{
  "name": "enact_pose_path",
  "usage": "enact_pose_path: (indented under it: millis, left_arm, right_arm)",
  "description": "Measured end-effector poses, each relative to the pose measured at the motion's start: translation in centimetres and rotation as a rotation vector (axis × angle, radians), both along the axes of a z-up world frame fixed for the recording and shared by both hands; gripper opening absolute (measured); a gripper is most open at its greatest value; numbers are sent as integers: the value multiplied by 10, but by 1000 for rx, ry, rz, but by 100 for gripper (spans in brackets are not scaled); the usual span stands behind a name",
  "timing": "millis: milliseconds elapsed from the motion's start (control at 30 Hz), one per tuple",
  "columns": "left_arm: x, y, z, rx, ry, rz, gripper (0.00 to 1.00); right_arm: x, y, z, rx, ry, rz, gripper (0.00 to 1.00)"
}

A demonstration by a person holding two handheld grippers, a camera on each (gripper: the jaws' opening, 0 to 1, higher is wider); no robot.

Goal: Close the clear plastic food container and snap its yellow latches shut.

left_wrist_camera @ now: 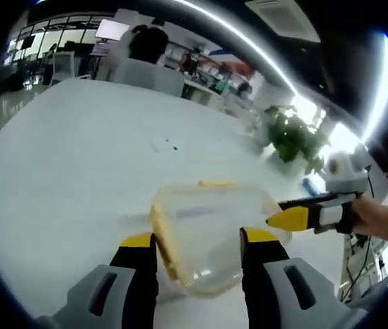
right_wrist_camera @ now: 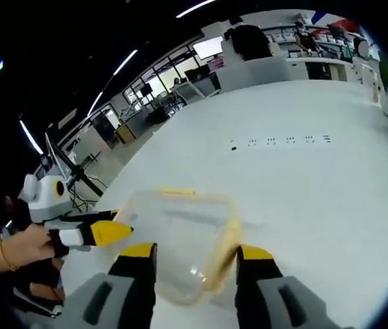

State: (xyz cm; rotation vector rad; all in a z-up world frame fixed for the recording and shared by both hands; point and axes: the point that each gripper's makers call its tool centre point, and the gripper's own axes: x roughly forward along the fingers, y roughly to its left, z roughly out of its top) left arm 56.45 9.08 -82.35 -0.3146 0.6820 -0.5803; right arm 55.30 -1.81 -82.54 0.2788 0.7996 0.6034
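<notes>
The clear plastic container (left_wrist_camera: 211, 226) lies on the white table (left_wrist_camera: 64, 157). It has a yellow latch (left_wrist_camera: 162, 240) on its left side and another latch (left_wrist_camera: 217, 183) on its far edge. My left gripper (left_wrist_camera: 199, 240) is open, its yellow-tipped jaws standing either side of the container's near end. The right gripper (left_wrist_camera: 286, 212) comes in from the right, its tips at the container's right edge. In the right gripper view the container (right_wrist_camera: 180, 236) sits between the jaws of my open right gripper (right_wrist_camera: 196, 252), a yellow latch (right_wrist_camera: 227, 238) beside the right jaw. The left gripper (right_wrist_camera: 105, 227) reaches in beside it.
A potted plant (left_wrist_camera: 293, 137) stands at the table's far right edge. A person (left_wrist_camera: 146, 44) sits at the far end by a chair. A row of small dark marks (right_wrist_camera: 280, 142) lies on the table beyond the container. A hand (right_wrist_camera: 16, 250) holds the left gripper.
</notes>
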Motion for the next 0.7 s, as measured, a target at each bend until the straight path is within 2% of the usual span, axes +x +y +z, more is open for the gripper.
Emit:
enact_pose_path:
  millis: [133,233,300,367,700]
  left_arm:
    - [-4,-1,-1,-5,16,-17,52]
    - [-9,-2,-4,9,19,-41,62]
    - [-13,-1,-2,-2,25,-43,66]
    - [-15,0,3,-6,13,-44,66]
    - [-32,9,19,70,-53,-89,68]
  right_arm:
    - [1,-3,0,-41,-19,13,53]
    - [0,-6,1,-30,-20,-2,59]
    - [-1,-9,4,-28,-31,-13,59]
    - [-2,-11,5,-27,-33,-14,59]
    - [-26,-18,14,-35,-49,-9,61]
